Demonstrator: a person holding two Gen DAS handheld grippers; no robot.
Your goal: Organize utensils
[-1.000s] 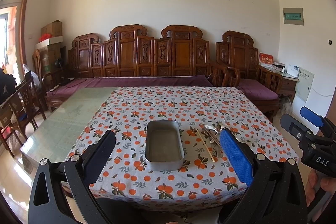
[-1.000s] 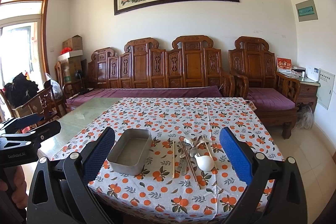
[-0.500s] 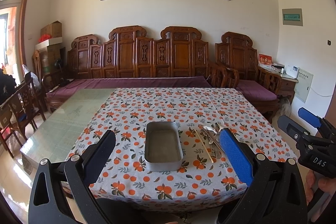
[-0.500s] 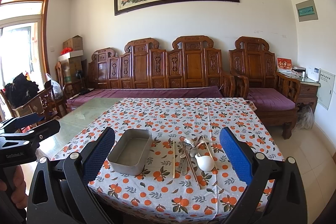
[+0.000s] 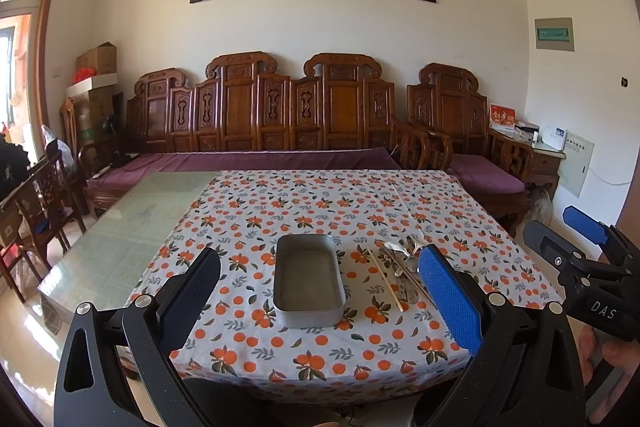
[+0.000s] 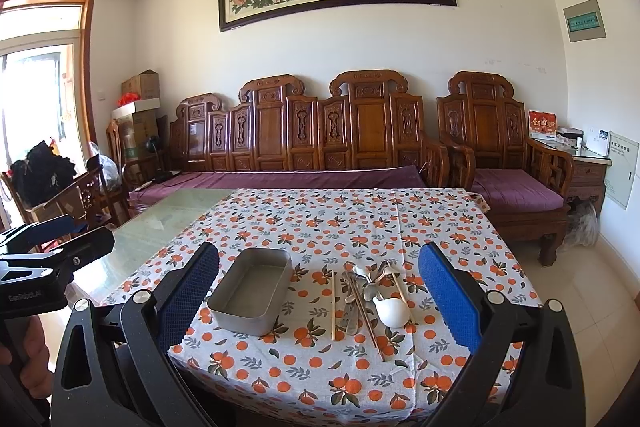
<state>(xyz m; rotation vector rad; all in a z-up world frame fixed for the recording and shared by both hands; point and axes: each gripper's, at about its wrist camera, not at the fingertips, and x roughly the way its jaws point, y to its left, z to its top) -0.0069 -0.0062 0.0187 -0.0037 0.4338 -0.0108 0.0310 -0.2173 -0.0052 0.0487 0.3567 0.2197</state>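
Hovering short of the near table edge, the left gripper (image 5: 320, 291) has its two fingers spread wide with nothing between them. Off beyond its left finger (image 5: 192, 291) lies the bare glass part of the table (image 5: 132, 227). Straight ahead, framed in the gap between the fingers, an empty metal tray (image 5: 309, 285) sits on the orange-patterned tablecloth (image 5: 320, 203). Just beside the tray, toward the left gripper's blue-padded right finger (image 5: 450, 301), lies a heap of utensils (image 5: 402, 267); that finger hides part of it.

The right gripper (image 6: 318, 293) is also spread wide and holds nothing. In its own view the tray (image 6: 253, 293) lies ahead, nearer its left finger (image 6: 188, 293). To the right of the tray a single chopstick (image 6: 333, 305) lies apart from the heap, then crossed chopsticks and metal spoons, and a white ceramic spoon (image 6: 392, 311) closest to the right finger (image 6: 450, 301). All utensils are outside the tray.
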